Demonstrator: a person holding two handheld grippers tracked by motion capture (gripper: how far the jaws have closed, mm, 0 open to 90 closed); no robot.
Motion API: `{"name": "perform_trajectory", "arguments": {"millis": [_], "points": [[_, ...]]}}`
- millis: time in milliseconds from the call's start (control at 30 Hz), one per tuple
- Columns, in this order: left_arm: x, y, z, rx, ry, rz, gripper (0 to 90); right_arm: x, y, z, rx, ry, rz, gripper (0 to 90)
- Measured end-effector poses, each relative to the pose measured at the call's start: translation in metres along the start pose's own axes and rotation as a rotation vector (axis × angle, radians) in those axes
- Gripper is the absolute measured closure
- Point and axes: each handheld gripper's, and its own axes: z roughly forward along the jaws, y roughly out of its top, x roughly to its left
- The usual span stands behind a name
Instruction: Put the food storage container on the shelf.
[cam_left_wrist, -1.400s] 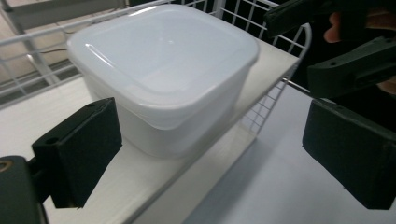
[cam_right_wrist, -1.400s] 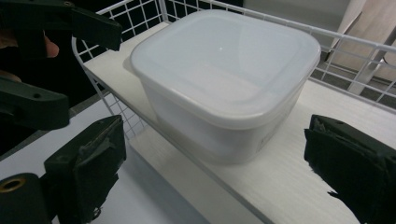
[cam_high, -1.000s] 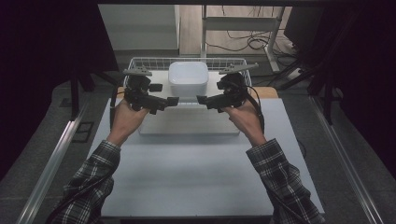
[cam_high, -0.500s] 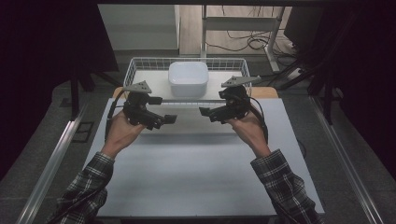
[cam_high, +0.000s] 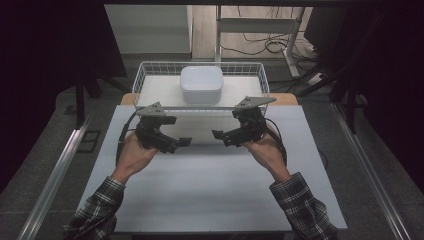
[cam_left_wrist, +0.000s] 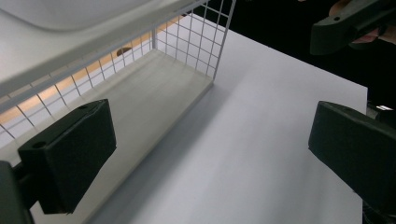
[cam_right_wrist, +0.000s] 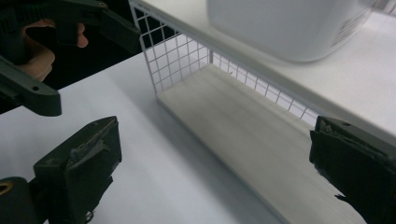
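Both the left gripper (cam_high: 186, 142) and the right gripper (cam_high: 216, 134) have their jaws wide apart and hold nothing. The white box (cam_high: 201, 84) sits in the wire basket (cam_high: 150, 70) just ahead of them. I think a reach forward into the basket comes next.

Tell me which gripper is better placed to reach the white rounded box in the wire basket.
Neither clearly. The left gripper and right gripper are both open, hovering over the white table on either side of the white rounded box in the white wire basket. The right looks marginally nearer.
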Motion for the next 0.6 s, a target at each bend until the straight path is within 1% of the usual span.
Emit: {"name": "perform_trajectory", "arguments": {"millis": [33,67,133,167,200,233,267,300,333,367,400,500,600], "points": [[-0.001,-0.003,0.001,0.000,0.004,-0.001,0.7,0.000,0.000,0.000,0.000,0.000,0.000,2.1],[-0.003,-0.007,0.003,0.001,0.015,-0.006,1.3,0.003,-0.005,0.001,0.006,0.008,-0.006,2.2],[-0.004,-0.009,0.004,0.001,0.019,-0.011,2.2,0.004,-0.007,0.001,0.009,0.011,-0.009,2.3],[-0.006,-0.015,0.005,0.006,0.022,-0.011,2.5,0.007,-0.011,0.002,0.007,0.017,-0.016,2.4],[-0.006,-0.015,0.005,0.006,0.022,-0.011,2.7,0.008,-0.014,0.003,0.008,0.021,-0.016,2.4],[-0.007,-0.017,0.006,0.012,0.029,-0.008,2.7,0.008,-0.014,0.003,0.008,0.021,-0.016,2.4],[-0.008,-0.020,0.007,0.017,0.035,-0.007,2.8,0.009,-0.016,0.004,0.007,0.023,-0.016,2.4],[-0.010,-0.025,0.009,0.032,0.043,-0.002,3.2,0.010,-0.021,0.005,0.011,0.026,-0.021,2.4],[-0.010,-0.025,0.009,0.032,0.043,-0.002,3.2,0.010,-0.021,0.005,0.011,0.026,-0.021,2.4],[-0.011,-0.030,0.011,0.039,0.048,0.001,3.4,0.012,-0.025,0.006,0.008,0.023,-0.022,2.4],[-0.011,-0.030,0.011,0.039,0.048,0.001,3.6,0.012,-0.025,0.006,0.008,0.023,-0.022,2.4],[-0.014,-0.038,0.012,0.041,0.060,-0.005,5.0,0.015,-0.032,0.008,0.006,0.024,-0.024,2.5],[-0.018,-0.048,0.014,0.037,0.049,-0.006,6.6,0.020,-0.040,0.011,0.012,0.013,-0.042,2.8]]}}
